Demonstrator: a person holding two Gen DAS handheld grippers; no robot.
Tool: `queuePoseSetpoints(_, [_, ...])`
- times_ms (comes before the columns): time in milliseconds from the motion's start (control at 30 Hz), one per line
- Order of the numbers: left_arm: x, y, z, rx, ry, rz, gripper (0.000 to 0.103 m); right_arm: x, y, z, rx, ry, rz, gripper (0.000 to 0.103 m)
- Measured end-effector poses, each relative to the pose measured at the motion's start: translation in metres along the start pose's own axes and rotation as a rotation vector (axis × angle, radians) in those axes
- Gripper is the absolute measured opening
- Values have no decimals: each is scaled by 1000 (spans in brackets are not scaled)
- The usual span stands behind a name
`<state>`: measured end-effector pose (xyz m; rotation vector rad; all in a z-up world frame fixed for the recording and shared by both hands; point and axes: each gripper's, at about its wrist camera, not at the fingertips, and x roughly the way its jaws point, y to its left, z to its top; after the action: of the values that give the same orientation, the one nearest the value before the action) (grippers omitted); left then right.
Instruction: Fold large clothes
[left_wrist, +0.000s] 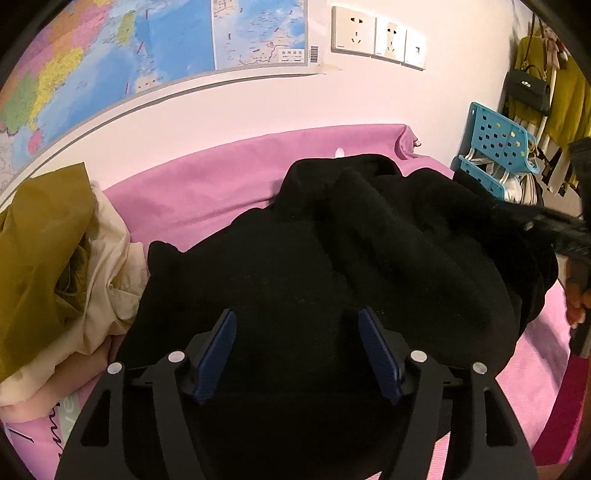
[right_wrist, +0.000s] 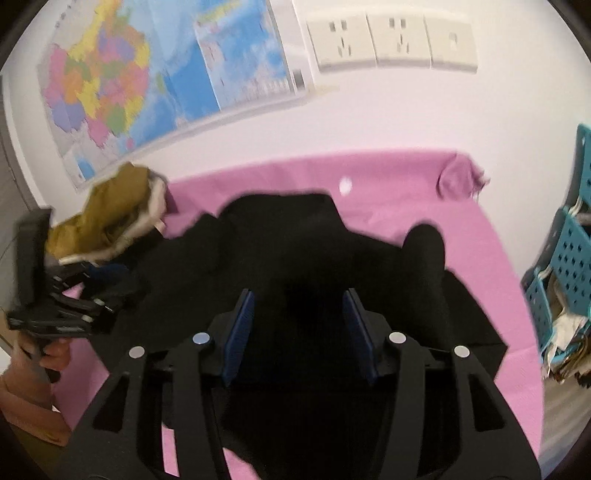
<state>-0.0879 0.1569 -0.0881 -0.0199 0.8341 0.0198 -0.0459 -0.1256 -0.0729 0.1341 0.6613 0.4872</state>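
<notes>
A large black garment (left_wrist: 369, 251) lies bunched on the pink sheet (left_wrist: 207, 192); it also shows in the right wrist view (right_wrist: 295, 251). My left gripper (left_wrist: 297, 317) is open and empty, hovering just over the garment's near edge. My right gripper (right_wrist: 298, 299) is open and empty above the garment's middle. The left gripper shows at the left edge of the right wrist view (right_wrist: 92, 291). The right gripper shows blurred at the right edge of the left wrist view (left_wrist: 554, 229).
A pile of olive and cream clothes (left_wrist: 48, 258) lies left of the black garment, also in the right wrist view (right_wrist: 107, 218). A blue perforated rack (left_wrist: 495, 155) stands at the right. A map (left_wrist: 110, 55) and wall sockets (left_wrist: 376, 37) hang behind.
</notes>
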Motion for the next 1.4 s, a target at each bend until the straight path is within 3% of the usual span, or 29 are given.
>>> queuePoseSetpoints(167, [3, 6, -1, -29, 2, 2, 74, -9, 30, 6, -74, -8, 105, 55])
queuePoseSetpoints(433, [2, 24, -6, -82, 9, -1, 76, 67, 65, -3, -124, 174, 133, 57])
queuePoseSetpoints(467, [2, 25, -6, -86, 9, -1, 76, 72, 65, -4, -122, 184, 132, 52])
queuePoseSetpoints(533, [1, 30, -7, -95, 0, 4, 76, 81, 67, -2, -127, 198, 155, 6])
queuePoseSetpoints(733, [-4, 46, -7, -141, -18, -23, 74, 62, 76, 27, -110, 49, 200, 5])
queuePoseSetpoints(867, [-2, 53, -6, -165, 9, -57, 79, 64, 69, 33, -77, 60, 173, 12])
queuePoseSetpoints(933, [1, 53, -8, -160, 17, -57, 80, 53, 57, 31, -63, 45, 135, 43])
queuePoseSetpoints(967, [3, 52, -9, -154, 28, -62, 82, 44, 49, 29, -50, 24, 126, 48])
queuePoseSetpoints(1133, [5, 46, -11, -125, 27, -73, 86, 1, -7, 17, 18, -29, -16, 50])
queuePoseSetpoints(1267, [12, 38, -9, -96, 30, -41, 84, 1, -42, 0, 63, 57, -129, 51])
queuePoseSetpoints(1333, [14, 35, -9, -87, 30, -23, 83, 14, -49, -13, 56, 129, -137, 58])
queuePoseSetpoints(1400, [16, 33, -8, -83, 28, -11, 81, 21, -47, -20, 11, 142, -187, 55])
